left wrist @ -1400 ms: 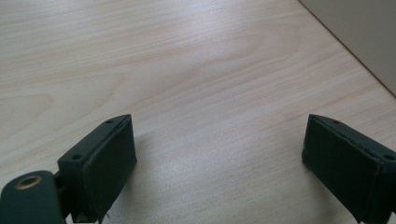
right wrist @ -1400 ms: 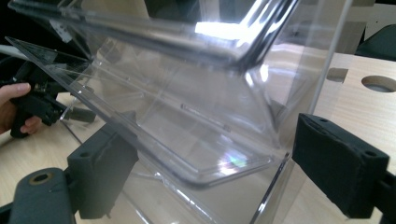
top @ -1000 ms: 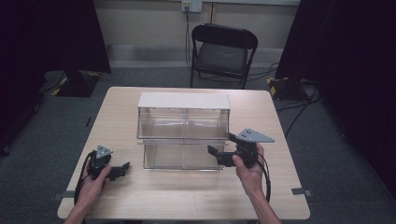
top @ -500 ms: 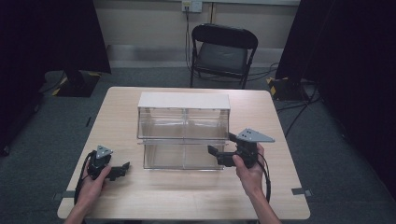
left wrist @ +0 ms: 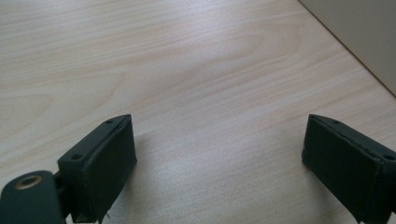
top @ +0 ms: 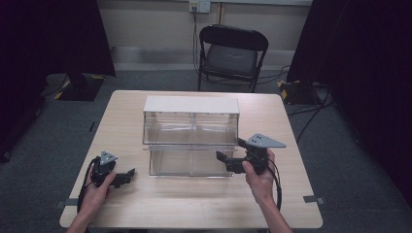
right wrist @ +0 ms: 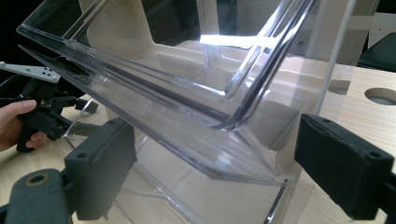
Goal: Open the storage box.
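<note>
Black two-jaw tongs, bare forearms.
Left tongs (top: 127, 176) and right tongs (top: 226, 161): matte black, blocky rectangular jaws with small screw holes, brass-ringed pivot hole, grey three-cornered plate on top, black cable looping back. No sleeves in sight.

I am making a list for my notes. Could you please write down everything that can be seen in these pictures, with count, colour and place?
Clear plastic two-tier bin organiser with white top: one, transparent, centre of the table.
Light wooden table: one, pale wood, middle of the room.
Black folding chair: one, black, behind the table.
Black curtains: dark, left and right sides of the room.
Wall outlet: one, pale, on the far wall above the chair.
Left tongs: one, black, open, on the table left of the organiser.
Right tongs: one, black, open, at the organiser's lower right front.
Person's hands: two, holding the tongs.
</note>
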`<state>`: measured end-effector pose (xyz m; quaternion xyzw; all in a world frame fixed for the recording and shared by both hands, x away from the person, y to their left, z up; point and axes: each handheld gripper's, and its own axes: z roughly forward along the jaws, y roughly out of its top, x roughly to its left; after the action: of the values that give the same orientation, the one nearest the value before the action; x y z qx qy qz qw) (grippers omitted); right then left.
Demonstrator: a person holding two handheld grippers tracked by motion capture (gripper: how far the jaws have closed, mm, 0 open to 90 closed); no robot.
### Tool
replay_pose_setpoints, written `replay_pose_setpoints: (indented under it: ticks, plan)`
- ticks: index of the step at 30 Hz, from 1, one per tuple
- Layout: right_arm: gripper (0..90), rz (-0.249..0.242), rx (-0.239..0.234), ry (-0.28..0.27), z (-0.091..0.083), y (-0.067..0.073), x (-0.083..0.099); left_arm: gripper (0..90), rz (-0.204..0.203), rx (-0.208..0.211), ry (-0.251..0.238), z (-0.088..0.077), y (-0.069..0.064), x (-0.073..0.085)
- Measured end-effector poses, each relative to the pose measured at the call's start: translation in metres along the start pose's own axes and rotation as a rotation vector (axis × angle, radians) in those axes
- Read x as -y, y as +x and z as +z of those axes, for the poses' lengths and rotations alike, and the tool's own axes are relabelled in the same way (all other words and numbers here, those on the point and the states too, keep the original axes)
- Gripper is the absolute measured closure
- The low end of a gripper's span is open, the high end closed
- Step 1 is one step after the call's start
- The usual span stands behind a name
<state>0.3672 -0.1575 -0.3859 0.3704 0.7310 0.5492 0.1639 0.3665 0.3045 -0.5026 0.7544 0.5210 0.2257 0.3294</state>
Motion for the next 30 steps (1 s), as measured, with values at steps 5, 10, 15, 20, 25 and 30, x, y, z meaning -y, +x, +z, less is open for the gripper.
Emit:
replay_pose_setpoints:
  ticks: [5,10,15,20,25,30]
  plan:
    - [11.8,0.001,-0.002,0.0,0.0003,-0.0004,-0.0001,9.2,0.0,0.0,0.0,0.0,0.0,0.0]
    - [11.8,0.004,0.001,0.001,0.0002,0.0,0.0001,9.2,0.001,0.005,0.001,0.0,0.0004,0.0]
    - [11.9,0.005,0.0,0.002,0.0001,0.0,0.0,9.2,0.001,0.006,0.0,0.0,0.0005,0.0]
    - [11.8,0.004,-0.001,0.001,0.0002,-0.0001,0.0,9.2,0.002,0.006,0.001,-0.0001,0.0005,-0.0001]
    - [11.8,0.003,-0.002,0.001,0.0002,-0.0003,0.0,9.2,0.005,0.006,0.001,-0.0001,0.0008,-0.0001]
    - [11.8,0.004,-0.002,0.001,0.0002,-0.0003,0.0,9.2,0.005,0.007,0.001,-0.0002,0.0008,-0.0001]
